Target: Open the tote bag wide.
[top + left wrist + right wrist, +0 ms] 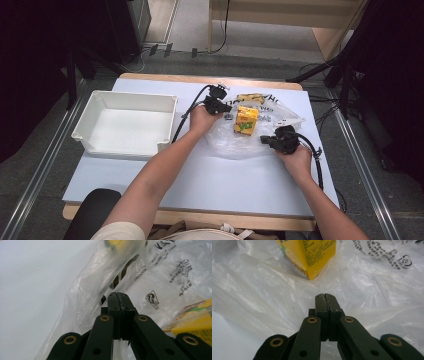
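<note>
Two clenched claws at a clear plastic bag on the desk.
Left claw and right claw, both empty, flanking the yellow carton; up close, bag print legible.

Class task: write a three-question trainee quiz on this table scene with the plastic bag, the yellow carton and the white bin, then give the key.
1. True or false: the white bin holds the yellow carton.
2. How do both grippers' jaws stand?
A wide open
B shut
3. The carton lies on the clear plastic ____.

Key:
1. False; the carton is to the bin's right, between the left gripper and the right gripper.
2. B
3. bag
</note>
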The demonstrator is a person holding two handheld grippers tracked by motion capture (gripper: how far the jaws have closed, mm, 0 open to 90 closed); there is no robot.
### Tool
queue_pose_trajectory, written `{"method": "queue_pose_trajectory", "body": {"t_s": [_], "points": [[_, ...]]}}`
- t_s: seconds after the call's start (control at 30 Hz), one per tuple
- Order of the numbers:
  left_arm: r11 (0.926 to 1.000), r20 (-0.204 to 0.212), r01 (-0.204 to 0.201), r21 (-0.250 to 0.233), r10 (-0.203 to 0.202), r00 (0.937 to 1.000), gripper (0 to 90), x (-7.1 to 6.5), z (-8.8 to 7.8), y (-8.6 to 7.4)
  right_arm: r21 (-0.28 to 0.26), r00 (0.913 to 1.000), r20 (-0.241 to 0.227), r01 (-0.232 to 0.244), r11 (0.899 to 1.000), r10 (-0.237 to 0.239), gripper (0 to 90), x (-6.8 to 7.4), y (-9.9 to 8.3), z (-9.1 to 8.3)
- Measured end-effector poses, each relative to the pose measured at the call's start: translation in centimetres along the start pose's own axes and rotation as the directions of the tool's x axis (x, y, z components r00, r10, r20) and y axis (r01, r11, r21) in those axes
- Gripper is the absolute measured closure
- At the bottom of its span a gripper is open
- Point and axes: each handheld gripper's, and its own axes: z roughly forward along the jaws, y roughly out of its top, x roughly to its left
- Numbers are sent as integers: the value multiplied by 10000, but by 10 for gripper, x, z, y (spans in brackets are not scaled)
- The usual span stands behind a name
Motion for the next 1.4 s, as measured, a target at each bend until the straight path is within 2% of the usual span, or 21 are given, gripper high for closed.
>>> {"method": "queue_pose_trajectory", "body": {"t_s": [0.07,0.3,0.43,0.47,0.53,0.6,0.7,0.9,1.03,1.13,1.23,1.3,1.4], "points": [[9999,12,156,-34,-156,9999,900,3,2,-1,-9,9999,-105,82,10000,-82,900,1,-3,-2],[9996,-158,284,-45,-285,9995,900,8,5,-3,-26,9980,-326,538,9986,-538,900,12,-20,-16],[9994,-232,327,-69,-329,9992,900,11,5,-3,34,9965,-493,678,9977,-676,900,17,-26,-22],[9995,-278,304,-60,-306,9991,900,12,4,-3,111,9947,-506,903,9959,-896,900,20,-29,-25],[9997,-366,210,-89,-213,9991,900,13,4,-3,146,9930,-546,1060,9943,-1051,900,25,-33,-28],[9995,-414,267,-167,-273,9988,900,14,4,-3,120,9921,-684,1064,9942,-1053,900,27,-36,-29],[9990,-390,388,-242,-397,9984,900,17,5,-3,146,9920,-725,1050,9944,-1037,900,26,-35,-29],[9992,-267,342,-188,-347,9990,891,15,1,-2,261,9922,-644,1082,9938,-1063,900,26,-32,-29],[9992,-135,236,-338,-241,9996,878,12,-7,1,104,9939,-458,1012,9948,-1006,896,26,-28,-32],[9984,-76,-144,-553,140,9999,875,5,-18,5,-156,9936,-273,1096,9939,-1100,895,28,-23,-38],[9975,68,-57,-708,62,10000,869,4,-23,8,-295,9944,-223,1027,9943,-1034,895,30,-21,-40],[9961,318,10,-883,18,9995,863,1,-31,11,-413,9950,-248,956,9946,-967,887,33,-15,-42],[9963,365,-92,-849,123,9993,857,-2,-37,13,-557,9960,-306,826,9950,-844,878,35,-10,-44]]}}
